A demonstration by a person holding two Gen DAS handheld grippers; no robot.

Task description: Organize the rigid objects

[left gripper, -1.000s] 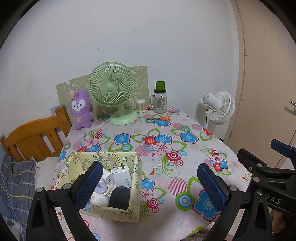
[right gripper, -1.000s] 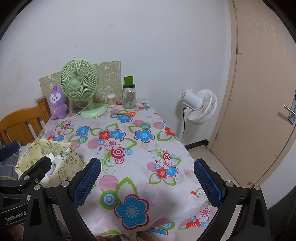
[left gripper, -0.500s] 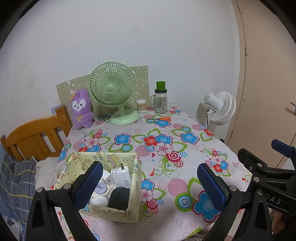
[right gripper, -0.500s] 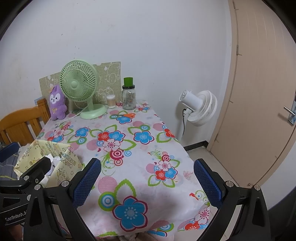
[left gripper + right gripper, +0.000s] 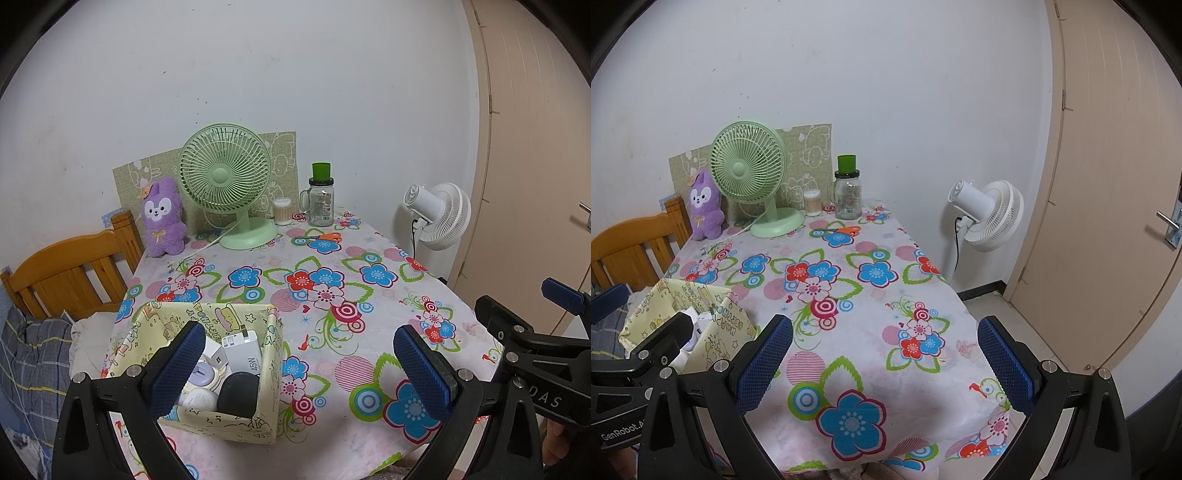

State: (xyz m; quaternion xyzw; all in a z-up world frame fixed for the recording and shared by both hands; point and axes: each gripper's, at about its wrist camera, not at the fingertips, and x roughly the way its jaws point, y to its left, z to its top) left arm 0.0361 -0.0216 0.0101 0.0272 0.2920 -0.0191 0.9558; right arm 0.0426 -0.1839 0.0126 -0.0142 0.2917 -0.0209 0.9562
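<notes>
Change since earlier frame: scissors (image 5: 325,236) had appeared at the table's far end, before the jar (image 5: 320,197); grippers barely shifted.

Left gripper (image 5: 299,363): jaws wide apart, empty, above the box (image 5: 271,376).
Right gripper (image 5: 884,365): jaws wide apart, empty, over bare cloth (image 5: 849,295).

Box: pale yellow, printed, near left corner; held a white charger (image 5: 242,350), black puck, round cases.

Step, judged: fetch scissors. Advice: approach low, close across the handles.
</notes>
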